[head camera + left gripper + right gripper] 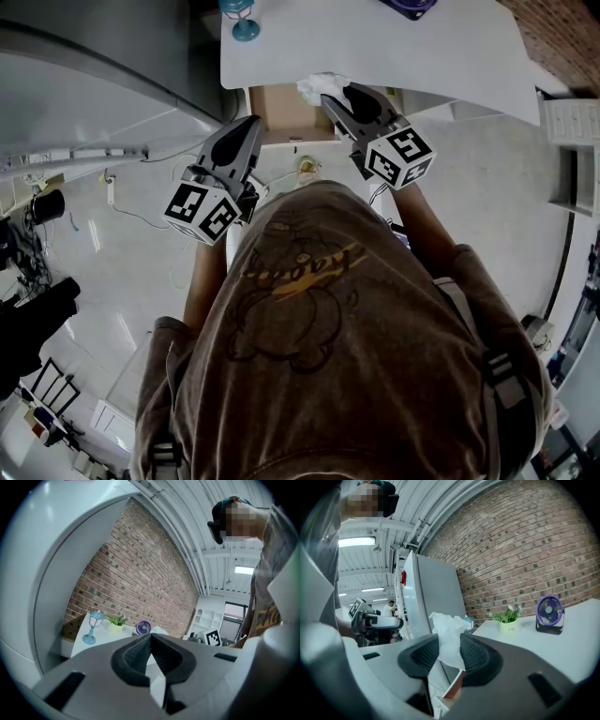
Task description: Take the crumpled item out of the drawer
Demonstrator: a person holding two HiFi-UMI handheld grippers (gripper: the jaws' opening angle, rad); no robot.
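Note:
A crumpled white item (322,87) is pinched between the pads of my right gripper (335,101), just above the open drawer (286,111) with its brown inside, under the white table's front edge. In the right gripper view the crumpled white item (446,627) sticks up out of the right gripper (450,644), and the drawer's brown edge (454,692) shows below the jaws. My left gripper (249,127) hovers left of the drawer. In its own view the left gripper (150,638) has its tips touching, with nothing held.
The white table (422,56) carries a blue lamp (242,17), a purple fan (548,613) and a small potted plant (508,620). A brick wall stands behind it and a tall grey cabinet (436,597) to the table's left. The person's body fills the lower head view.

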